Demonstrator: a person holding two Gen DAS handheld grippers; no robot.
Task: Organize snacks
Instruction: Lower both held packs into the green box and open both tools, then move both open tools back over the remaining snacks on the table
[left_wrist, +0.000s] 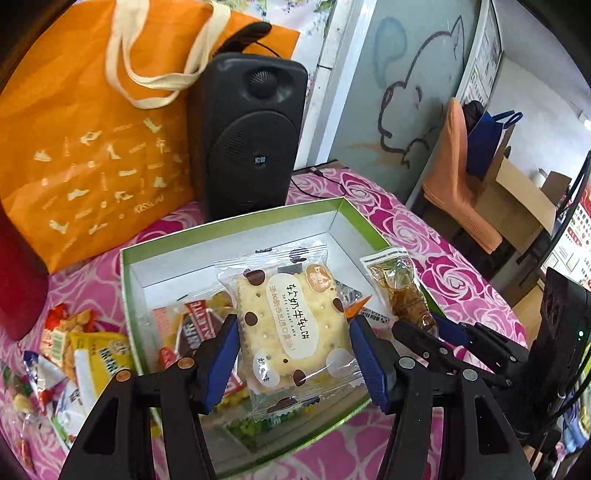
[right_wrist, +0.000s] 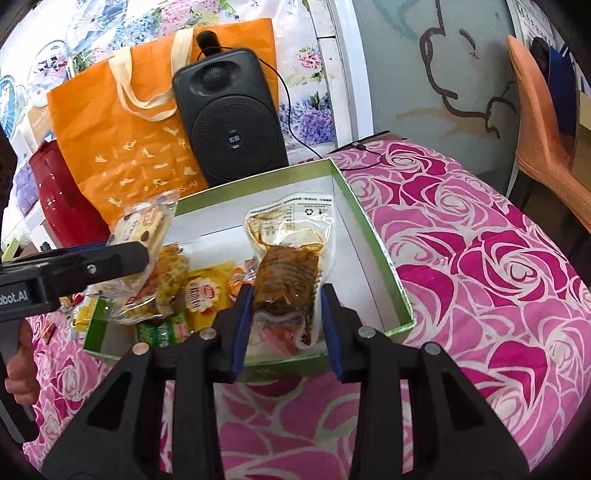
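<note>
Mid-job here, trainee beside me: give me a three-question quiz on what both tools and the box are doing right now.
1. True or false: the left tool is shut on the biscuit packet.
2. What does the right tool hold? A) a brown vacuum-sealed pouch B) a drink can C) nothing
3. Fill in: both packets are held over the open green-rimmed ____, which stands in front of the black speaker.

Key: 1 true. 2 A, the brown pouch. 3 box, with other snacks already inside.
</note>
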